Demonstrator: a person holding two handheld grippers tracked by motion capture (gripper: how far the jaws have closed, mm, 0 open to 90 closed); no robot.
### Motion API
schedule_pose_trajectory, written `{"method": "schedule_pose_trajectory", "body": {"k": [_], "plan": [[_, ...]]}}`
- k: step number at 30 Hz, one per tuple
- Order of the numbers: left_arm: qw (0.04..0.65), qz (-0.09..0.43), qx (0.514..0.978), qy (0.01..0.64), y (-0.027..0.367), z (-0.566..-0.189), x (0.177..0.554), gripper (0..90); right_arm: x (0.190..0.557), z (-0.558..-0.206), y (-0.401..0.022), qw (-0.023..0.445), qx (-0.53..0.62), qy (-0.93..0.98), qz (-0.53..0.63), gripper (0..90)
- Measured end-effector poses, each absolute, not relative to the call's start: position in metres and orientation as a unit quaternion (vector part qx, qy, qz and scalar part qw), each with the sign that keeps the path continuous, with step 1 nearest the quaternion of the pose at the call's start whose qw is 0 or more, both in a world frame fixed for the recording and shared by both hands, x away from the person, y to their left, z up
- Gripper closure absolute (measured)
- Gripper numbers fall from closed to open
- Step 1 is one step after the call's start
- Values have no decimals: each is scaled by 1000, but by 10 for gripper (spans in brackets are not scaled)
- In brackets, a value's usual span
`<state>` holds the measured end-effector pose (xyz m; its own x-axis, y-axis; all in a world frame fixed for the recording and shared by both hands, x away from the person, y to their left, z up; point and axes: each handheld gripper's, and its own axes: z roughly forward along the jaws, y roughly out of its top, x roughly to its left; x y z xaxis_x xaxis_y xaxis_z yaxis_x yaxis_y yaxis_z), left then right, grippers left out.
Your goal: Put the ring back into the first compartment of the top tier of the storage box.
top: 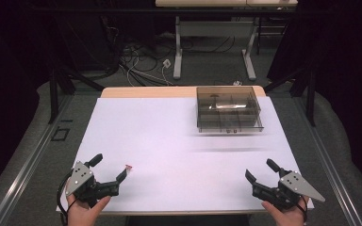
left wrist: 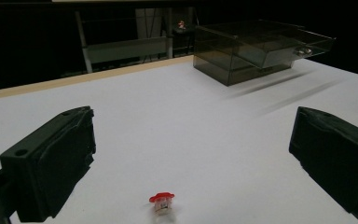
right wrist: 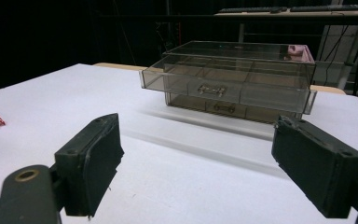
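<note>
Small red-capped vial [left wrist: 161, 203] lying on the white table [top: 169, 141] just ahead of wide-open, empty left gripper [top: 111, 170], likely to roll away under a clumsy pinch.

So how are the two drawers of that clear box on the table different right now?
The upper drawer is pulled part way out of the clear drawer box, while the lower drawer sits pushed in. The upper drawer's divided compartments are exposed from above; the lower drawer's are covered by it. Both are smoky transparent plastic with a small metal handle at the front centre.
</note>
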<state>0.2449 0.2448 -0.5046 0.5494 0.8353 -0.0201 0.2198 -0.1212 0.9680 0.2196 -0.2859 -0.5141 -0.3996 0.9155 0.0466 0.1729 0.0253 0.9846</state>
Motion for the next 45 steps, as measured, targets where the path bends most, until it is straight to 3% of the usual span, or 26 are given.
{"method": "schedule_pose_trajectory", "body": {"k": [16,27,45], "plan": [[511,282,691,427,243,-516,267,37,217,-517,-289,339,438,636,537,149],[484,268,705,444,242,-524,281,154,219,-519,-289,336,440,641,531,149],[440,220,732,471,247,-542,292,229,222,-521,-289,321,441,652,527,150]]}}
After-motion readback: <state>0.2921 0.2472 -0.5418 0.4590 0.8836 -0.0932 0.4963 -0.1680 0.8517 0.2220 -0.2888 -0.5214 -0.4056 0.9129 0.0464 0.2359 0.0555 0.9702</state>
